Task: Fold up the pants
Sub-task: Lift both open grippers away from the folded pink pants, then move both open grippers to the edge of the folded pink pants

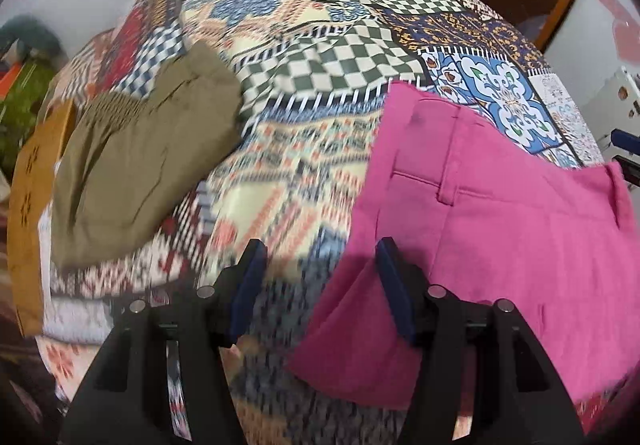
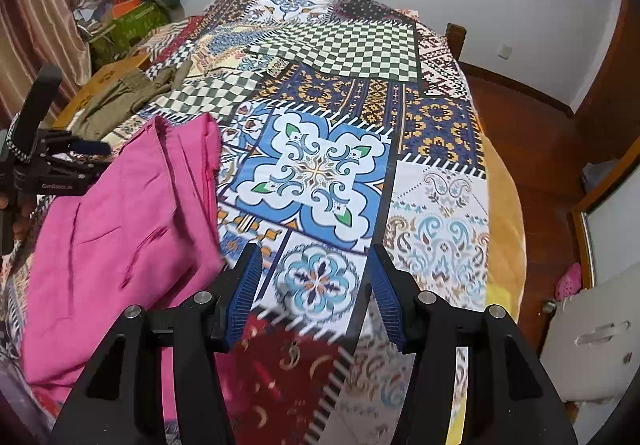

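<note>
Pink pants (image 1: 500,213) lie folded on the patterned bedspread (image 1: 304,149), filling the right of the left wrist view; the waistband with belt loops faces away. My left gripper (image 1: 320,249) hangs open above the bedspread, its right finger over the pants' near left corner and nothing between its blue pads. In the right wrist view the same pink pants (image 2: 120,229) lie at the left. My right gripper (image 2: 316,257) stands open over bare bedspread just right of them, holding nothing. The left gripper (image 2: 86,147) shows at the left edge there, past the pants.
Folded olive-green pants (image 1: 136,169) lie at the left on the bedspread, partly over a brown cardboard box (image 1: 28,213). Clutter and boxes (image 2: 128,13) pile up by the curtain at the back left. Wooden floor (image 2: 532,149) and a white chair (image 2: 592,341) lie off the bed's right edge.
</note>
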`<action>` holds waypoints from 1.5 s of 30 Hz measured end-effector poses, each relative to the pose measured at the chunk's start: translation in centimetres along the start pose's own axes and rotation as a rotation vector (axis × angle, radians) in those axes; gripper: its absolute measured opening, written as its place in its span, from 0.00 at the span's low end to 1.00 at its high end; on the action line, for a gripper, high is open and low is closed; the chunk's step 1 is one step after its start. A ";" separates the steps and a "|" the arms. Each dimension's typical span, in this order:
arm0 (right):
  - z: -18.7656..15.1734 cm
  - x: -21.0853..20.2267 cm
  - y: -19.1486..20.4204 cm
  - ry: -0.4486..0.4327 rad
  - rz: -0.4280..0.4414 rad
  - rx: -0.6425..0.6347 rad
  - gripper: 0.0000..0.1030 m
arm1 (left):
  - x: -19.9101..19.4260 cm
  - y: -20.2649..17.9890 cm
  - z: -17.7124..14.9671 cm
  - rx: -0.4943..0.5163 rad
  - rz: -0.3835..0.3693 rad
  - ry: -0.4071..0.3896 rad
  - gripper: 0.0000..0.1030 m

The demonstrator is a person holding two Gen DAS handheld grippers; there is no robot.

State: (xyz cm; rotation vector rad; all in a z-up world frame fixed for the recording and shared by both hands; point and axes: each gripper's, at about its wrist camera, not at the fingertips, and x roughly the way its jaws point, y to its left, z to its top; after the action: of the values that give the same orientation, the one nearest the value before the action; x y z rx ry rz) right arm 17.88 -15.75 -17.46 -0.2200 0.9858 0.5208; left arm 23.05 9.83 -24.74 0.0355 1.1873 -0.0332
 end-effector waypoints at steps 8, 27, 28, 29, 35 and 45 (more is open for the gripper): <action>-1.6 -1.2 1.8 -0.001 0.004 -0.019 0.49 | -3.3 0.7 -5.5 -0.050 -0.022 -0.015 0.56; -5.2 -1.2 2.5 0.056 0.005 -0.008 0.50 | -7.0 0.7 -4.7 -0.080 -0.084 -0.098 0.56; -5.3 -1.2 2.3 0.058 -0.003 -0.004 0.49 | -7.1 0.4 -4.1 -0.071 -0.097 -0.105 0.56; -5.3 -1.2 2.1 0.060 -0.006 0.000 0.50 | -6.9 0.1 -3.6 -0.065 -0.112 -0.108 0.57; -6.0 -0.6 1.4 0.099 -0.007 0.023 0.50 | -3.2 -1.0 0.0 -0.061 -0.135 -0.063 0.58; -5.8 1.3 1.9 0.129 0.019 0.009 0.50 | 0.0 0.0 0.4 -0.140 -0.344 -0.036 0.47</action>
State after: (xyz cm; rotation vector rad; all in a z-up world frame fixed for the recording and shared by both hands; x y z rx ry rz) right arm 13.19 -16.09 -21.56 -0.2388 1.1161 0.5251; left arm 23.45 9.84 -24.64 -0.2923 1.1457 -0.2520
